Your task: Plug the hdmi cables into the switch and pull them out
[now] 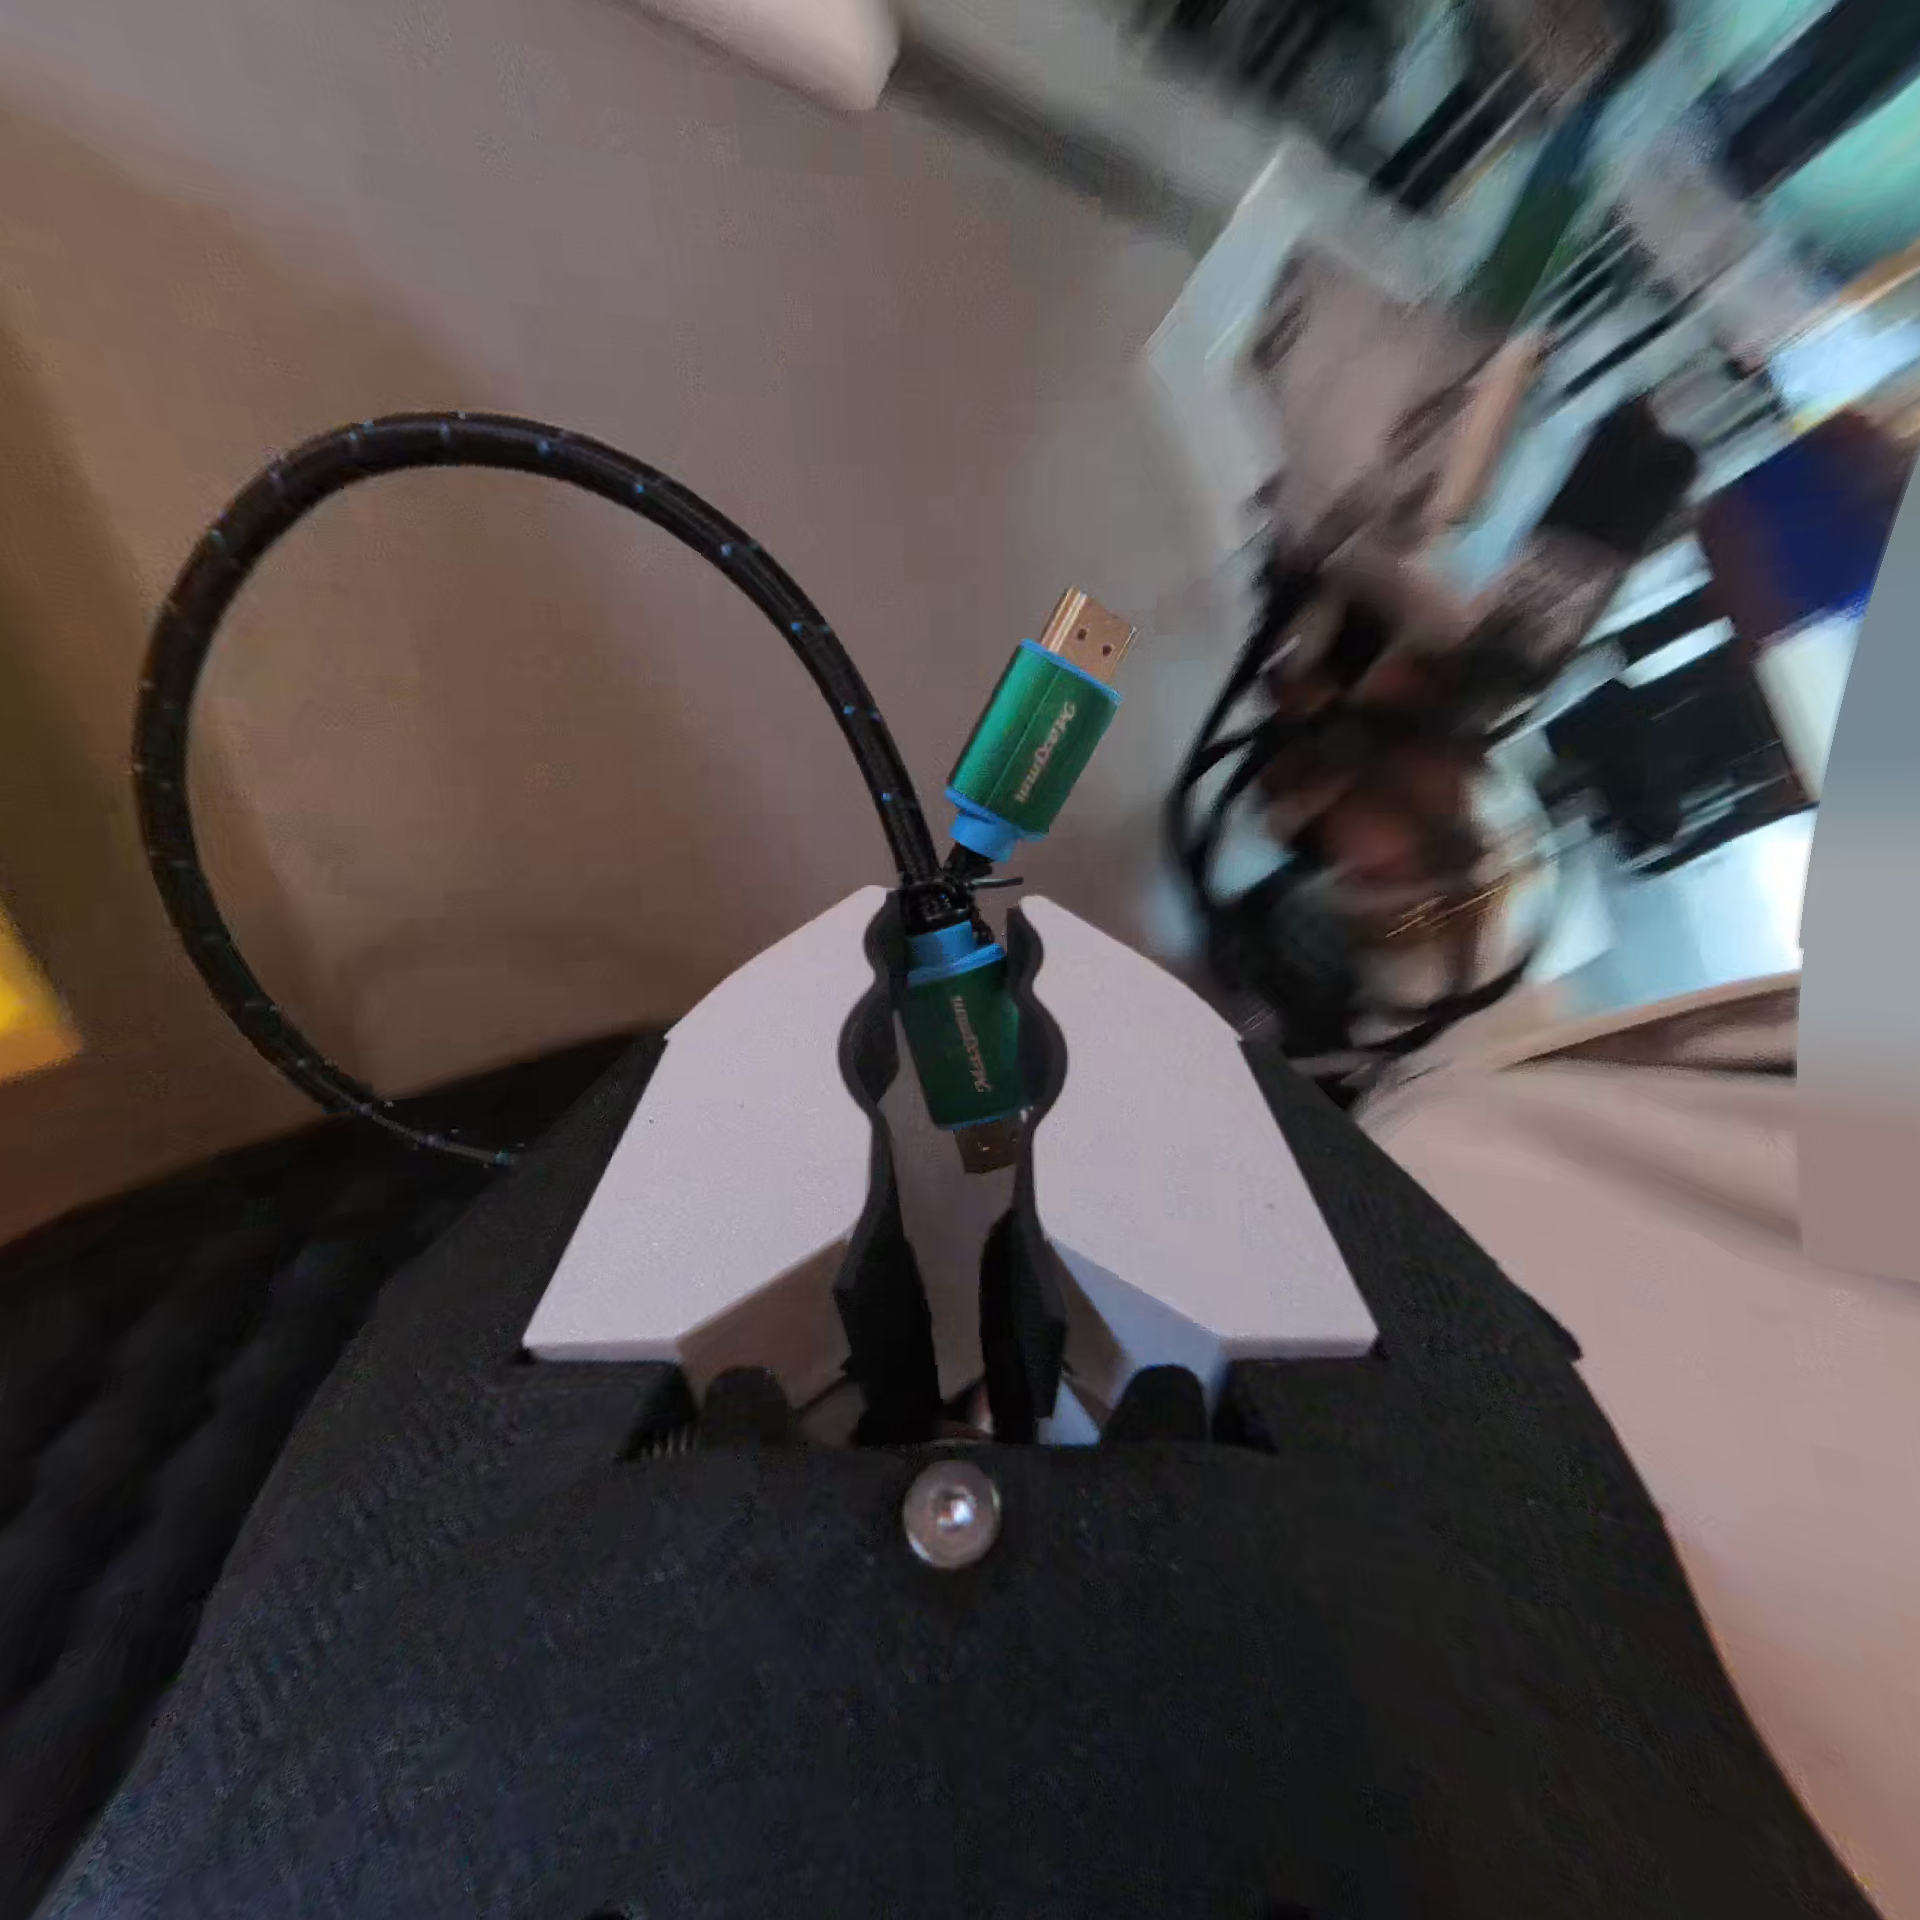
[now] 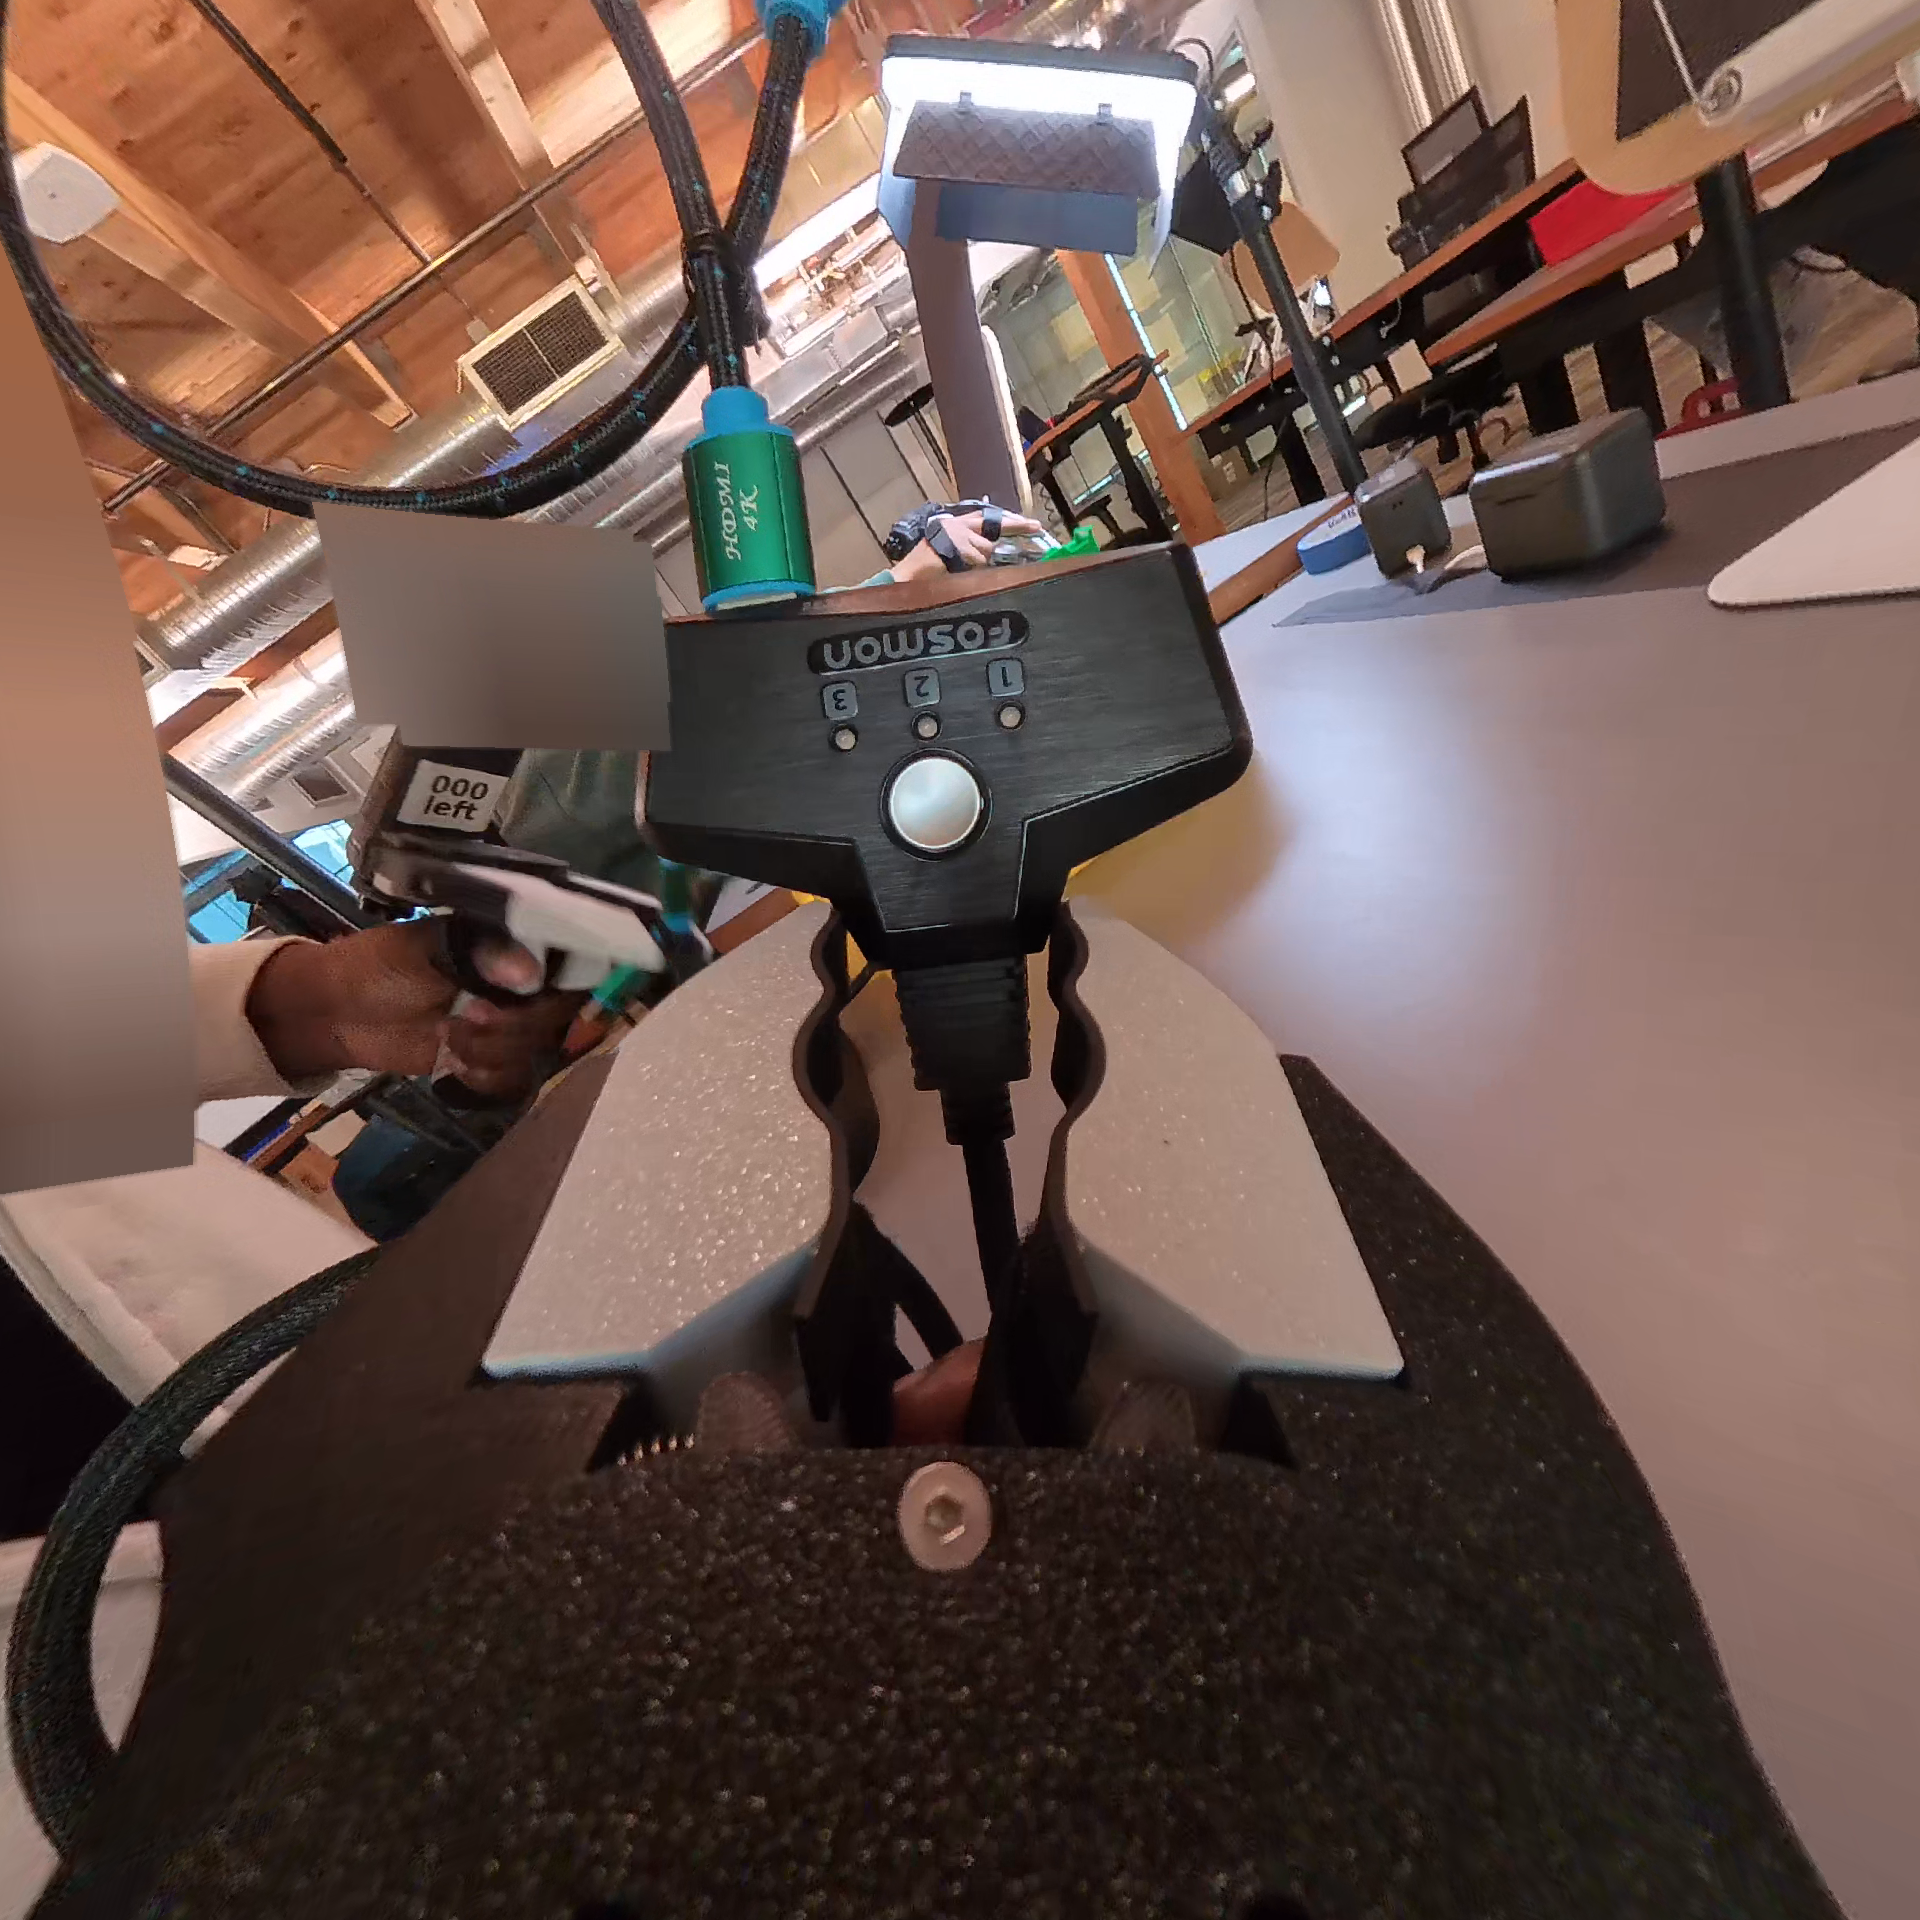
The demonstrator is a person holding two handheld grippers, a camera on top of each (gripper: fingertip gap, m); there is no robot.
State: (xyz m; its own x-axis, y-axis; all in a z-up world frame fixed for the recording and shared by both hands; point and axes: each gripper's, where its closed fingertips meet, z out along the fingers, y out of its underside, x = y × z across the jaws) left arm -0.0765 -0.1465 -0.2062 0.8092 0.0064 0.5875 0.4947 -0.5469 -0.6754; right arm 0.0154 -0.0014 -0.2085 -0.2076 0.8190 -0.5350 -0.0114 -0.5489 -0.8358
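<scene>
My left gripper [image 1: 951, 914] is shut on a green HDMI plug [image 1: 961, 1044] whose gold tip points back toward the camera. Its black braided cable [image 1: 312, 499] loops up to the left and ends in a second green plug [image 1: 1034, 743] that hangs free above the fingertips. My right gripper [image 2: 940, 940] is shut on the neck of the black HDMI switch [image 2: 940, 717] and holds it upright above the table. Another green plug [image 2: 748, 520] sits in the switch's left port, its cable [image 2: 727, 270] running upward. The left gripper [image 2: 540, 914] also shows at the left of the right wrist view.
The grey table [image 2: 1558, 935] spreads to the right, with two small grey boxes [image 2: 1569, 504], a blue tape roll [image 2: 1335, 545] and a white mat [image 2: 1829, 540] at its far side. A lamp on a post [image 2: 1029, 135] stands behind the switch. A person's hand [image 2: 353, 1013] holds the left gripper.
</scene>
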